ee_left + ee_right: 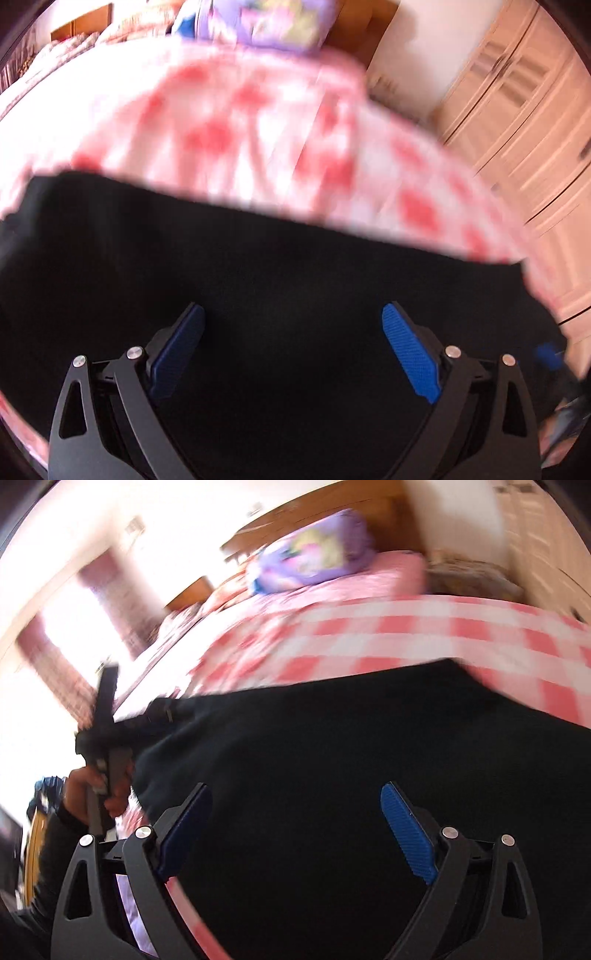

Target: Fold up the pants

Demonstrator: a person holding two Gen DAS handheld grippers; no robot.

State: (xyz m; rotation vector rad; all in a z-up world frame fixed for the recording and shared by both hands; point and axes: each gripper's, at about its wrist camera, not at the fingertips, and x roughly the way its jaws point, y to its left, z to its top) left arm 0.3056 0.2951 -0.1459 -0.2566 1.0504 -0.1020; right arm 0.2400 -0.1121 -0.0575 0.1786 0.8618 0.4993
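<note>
Left wrist view shows our left tongs (291,349) spread wide, nothing between the blue pads (410,354), hanging over the black pants (258,266) that fill the space just ahead of and beneath them. We judge the jaws stand apart because the cloth lies on the pink checked bedspread (229,122) by its own weight and needs no grip right now. Beyond the tongs, past the far edge of the pants, sits a purple pillow (273,22); to their right stands a pale wardrobe (517,110)

Right wrist view gives our right tongs (295,830) equally wide and empty, the pants (351,746) again directly below and ahead. Off to their left, our left hand (107,786) grips the other tool's handle beside the pants' edge. Blur hides whether the cloth is already doubled; we cannot tell how far the fold has got
</note>
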